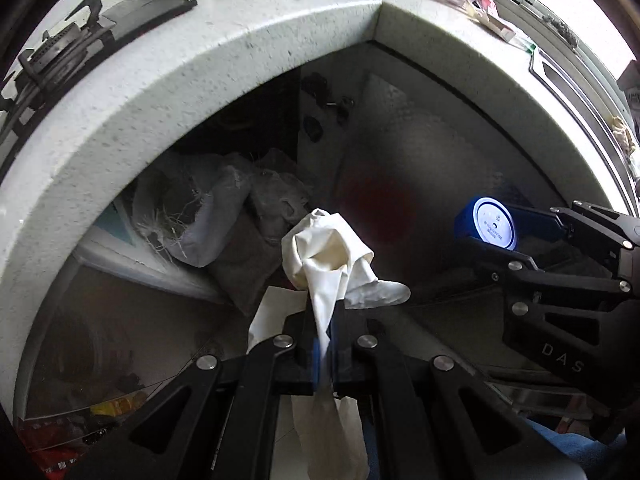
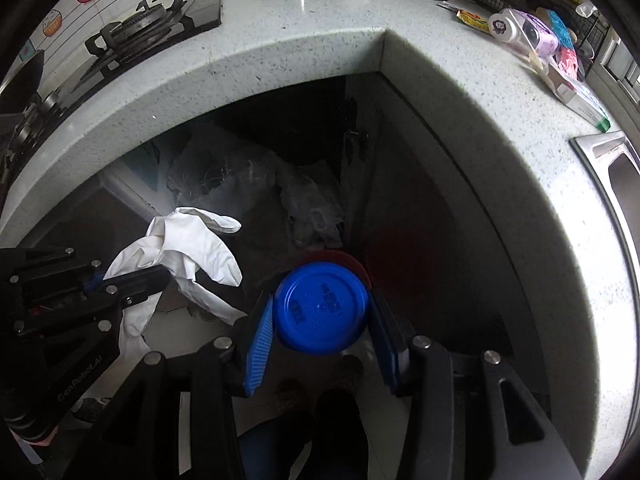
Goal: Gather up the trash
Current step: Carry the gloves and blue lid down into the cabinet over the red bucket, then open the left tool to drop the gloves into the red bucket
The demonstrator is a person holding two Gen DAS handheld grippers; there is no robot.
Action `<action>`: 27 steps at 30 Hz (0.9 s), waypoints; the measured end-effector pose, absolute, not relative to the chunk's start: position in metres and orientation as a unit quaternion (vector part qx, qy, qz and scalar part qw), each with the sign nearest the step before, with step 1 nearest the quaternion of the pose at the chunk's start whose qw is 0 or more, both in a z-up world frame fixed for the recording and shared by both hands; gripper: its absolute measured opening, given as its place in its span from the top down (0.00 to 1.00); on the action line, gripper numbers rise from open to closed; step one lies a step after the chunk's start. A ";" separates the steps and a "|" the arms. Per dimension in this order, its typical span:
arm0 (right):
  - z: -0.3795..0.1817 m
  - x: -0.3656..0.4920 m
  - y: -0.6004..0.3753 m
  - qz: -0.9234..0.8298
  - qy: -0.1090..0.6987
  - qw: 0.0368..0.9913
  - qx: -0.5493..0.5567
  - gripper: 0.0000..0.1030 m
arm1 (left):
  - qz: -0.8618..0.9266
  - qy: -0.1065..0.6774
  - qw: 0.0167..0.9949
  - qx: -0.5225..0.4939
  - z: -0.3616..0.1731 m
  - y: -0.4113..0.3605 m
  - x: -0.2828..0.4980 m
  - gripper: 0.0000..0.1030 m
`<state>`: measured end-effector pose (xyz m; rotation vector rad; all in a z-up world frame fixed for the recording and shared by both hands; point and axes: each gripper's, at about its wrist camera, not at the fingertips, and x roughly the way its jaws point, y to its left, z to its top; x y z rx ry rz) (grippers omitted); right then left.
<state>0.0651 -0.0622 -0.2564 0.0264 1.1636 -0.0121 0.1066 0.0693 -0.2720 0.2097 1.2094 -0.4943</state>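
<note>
My left gripper (image 1: pixel 322 312) is shut on a crumpled white rubber glove (image 1: pixel 324 252), which hangs out both above and below the jaws. My right gripper (image 2: pixel 320 302) is shut on a blue round container (image 2: pixel 320 312), its blue pads (image 2: pixel 262 340) pressing on both sides and its base facing the camera. In the left wrist view the container (image 1: pixel 492 226) sits to the right of the glove. In the right wrist view the left gripper (image 2: pixel 160 276) and the glove (image 2: pixel 192 248) sit to the left. Both grippers point down into the counter's inner corner. A red round shape (image 2: pixel 354 260) shows behind the container.
A speckled white L-shaped countertop (image 1: pixel 240 40) arcs above both grippers. On it are a gas stove (image 2: pixel 132 28), wrappers and a lilac roll (image 2: pixel 520 28), and a steel sink (image 2: pixel 616 168). Grey bags (image 1: pixel 208 216) fill the dark space beneath. A person's dark shoe (image 2: pixel 336 412) stands on pale floor tiles.
</note>
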 end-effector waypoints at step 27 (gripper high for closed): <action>-0.467 0.098 -0.132 -0.105 0.580 0.803 0.089 0.58 | -0.301 0.595 0.727 0.164 -0.515 -0.018 0.177 0.90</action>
